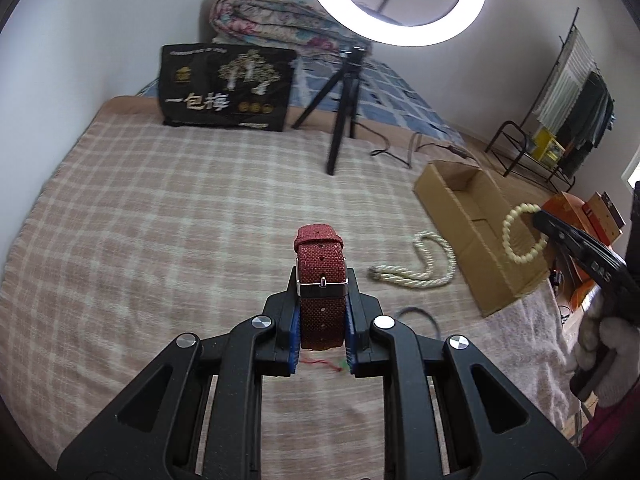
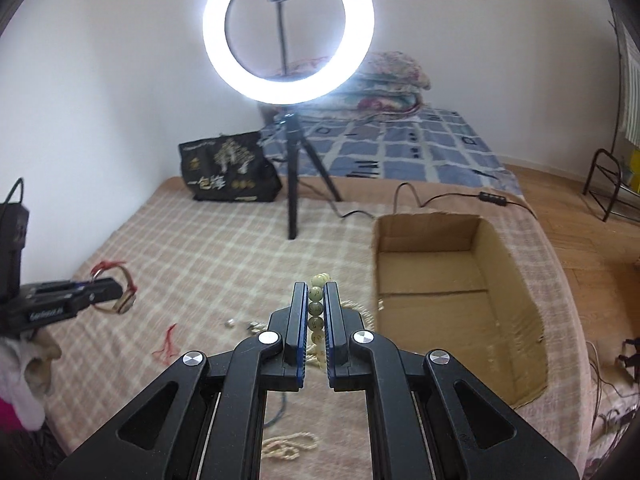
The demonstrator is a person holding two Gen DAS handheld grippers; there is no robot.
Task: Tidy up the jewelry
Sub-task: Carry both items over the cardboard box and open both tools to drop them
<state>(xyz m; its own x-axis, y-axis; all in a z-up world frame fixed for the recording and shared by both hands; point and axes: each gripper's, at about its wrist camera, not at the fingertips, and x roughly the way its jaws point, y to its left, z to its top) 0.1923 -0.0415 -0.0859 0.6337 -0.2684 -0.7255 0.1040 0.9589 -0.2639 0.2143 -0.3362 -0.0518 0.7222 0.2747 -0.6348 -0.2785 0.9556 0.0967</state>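
My left gripper (image 1: 322,280) is shut on a red woven-strap watch (image 1: 321,268) and holds it above the checked blanket; it also shows at the left of the right wrist view (image 2: 116,294). My right gripper (image 2: 316,292) is shut on a pale green bead bracelet (image 2: 316,308), just left of the open cardboard box (image 2: 516,272). In the left wrist view the bracelet (image 1: 520,236) hangs from the right gripper (image 1: 538,216) in front of the box (image 1: 460,216). A cream twisted-rope necklace (image 1: 424,264) lies on the blanket beside the box.
A ring light on a black tripod (image 2: 292,184) stands behind, its cable (image 2: 440,200) running past the box. A black printed bag (image 1: 226,86) leans at the back. A red thread (image 2: 168,342) and small clasps (image 2: 240,324) lie on the blanket (image 1: 160,208).
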